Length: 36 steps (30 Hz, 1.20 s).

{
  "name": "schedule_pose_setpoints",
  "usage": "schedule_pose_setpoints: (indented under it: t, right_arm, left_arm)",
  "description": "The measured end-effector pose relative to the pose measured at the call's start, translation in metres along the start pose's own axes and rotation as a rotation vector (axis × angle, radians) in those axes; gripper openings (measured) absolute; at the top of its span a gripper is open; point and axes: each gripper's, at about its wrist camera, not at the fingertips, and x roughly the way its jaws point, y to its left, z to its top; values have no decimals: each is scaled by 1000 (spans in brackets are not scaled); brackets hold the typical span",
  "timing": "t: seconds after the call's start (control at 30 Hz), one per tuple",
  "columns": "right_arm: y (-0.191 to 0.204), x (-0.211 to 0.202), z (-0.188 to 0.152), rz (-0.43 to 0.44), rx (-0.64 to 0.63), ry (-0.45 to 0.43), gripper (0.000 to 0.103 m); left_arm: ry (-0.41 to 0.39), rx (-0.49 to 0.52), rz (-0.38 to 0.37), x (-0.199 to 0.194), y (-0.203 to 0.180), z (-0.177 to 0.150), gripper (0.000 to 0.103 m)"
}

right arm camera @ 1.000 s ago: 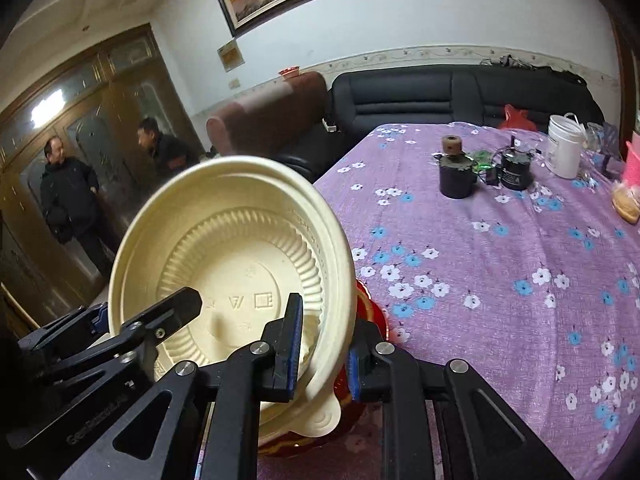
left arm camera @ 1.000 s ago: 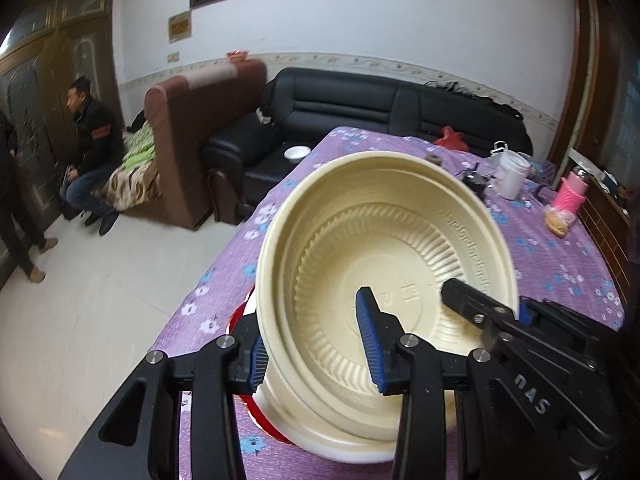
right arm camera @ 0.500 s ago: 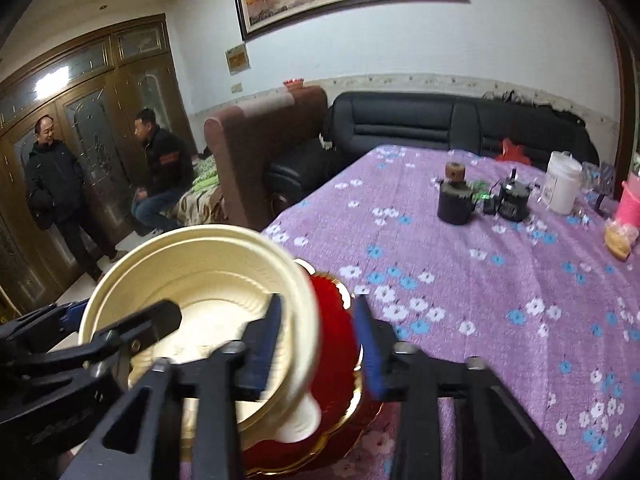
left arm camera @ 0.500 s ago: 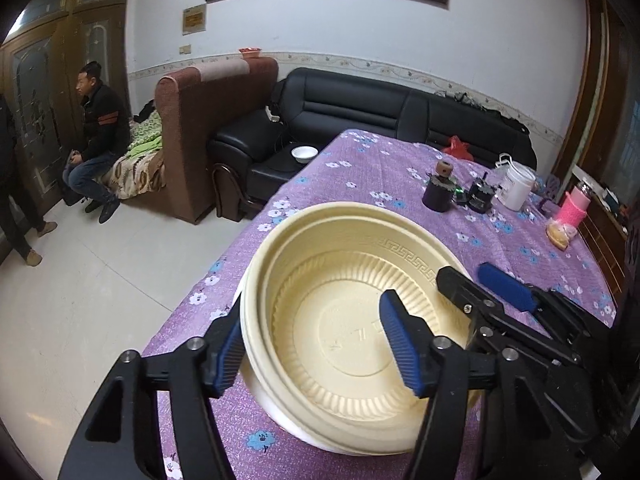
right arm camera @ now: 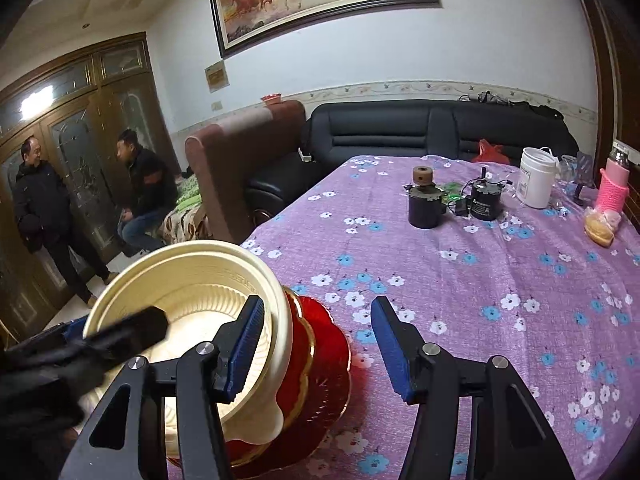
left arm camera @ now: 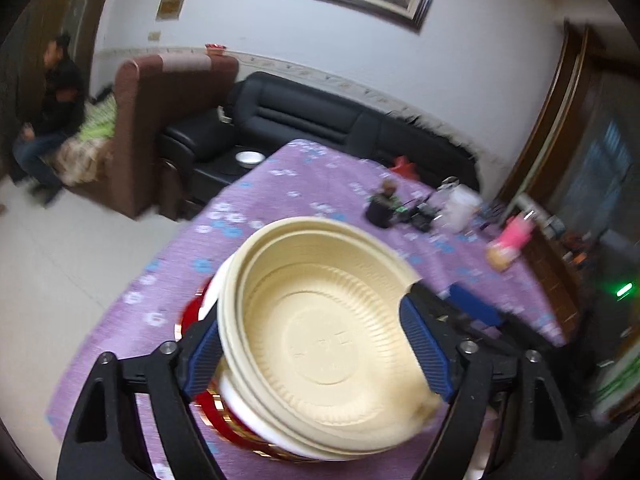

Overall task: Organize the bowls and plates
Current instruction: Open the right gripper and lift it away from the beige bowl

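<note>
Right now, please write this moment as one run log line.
stage: release | cream bowl: nested on red dish | left gripper: opening, straddles bowl | right gripper: opening, pads off bowl rim | table

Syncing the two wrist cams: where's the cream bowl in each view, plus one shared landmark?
Left wrist: cream bowl low centre, between the opening jaws of the left gripper, atop the red dish.
Right wrist: bowl lower left, its rim between the opening jaws of the right gripper.
Shared landmark: black sofa beyond the table's far end.
</note>
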Motion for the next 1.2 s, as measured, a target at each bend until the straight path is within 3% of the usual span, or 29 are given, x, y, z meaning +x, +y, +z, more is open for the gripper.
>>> schedule_pose_setpoints:
  t: [0.17, 0.3, 0.33, 0.53, 0.67, 1.0, 1.2]
  right_arm:
    - [-2, 3, -2, 5, 11, 17, 61]
    - [-1, 7, -3, 5, 7, 25, 61]
    - [-1, 5, -3, 11, 13, 20, 61]
    - [-6, -26, 0, 45, 72, -80, 64]
    - [-12, -50, -9, 64, 126, -115, 70]
    - [-10, -80, -65, 31, 131, -89, 75]
    - [-14, -78, -83, 5, 126, -36, 75]
  left_arm:
    - [-50, -51, -45, -13, 11, 9, 95]
    - [-48, -97, -39, -19, 22, 12, 95]
    - [-51, -99, -19, -22, 24, 12, 95]
    - [-117, -38, 260, -50, 17, -1, 96]
    - [-170, -9, 404, -67, 7, -22, 103]
    - [-94, 67, 484, -59, -25, -68, 103]
    - [-49, 85, 480, -52, -31, -80, 103]
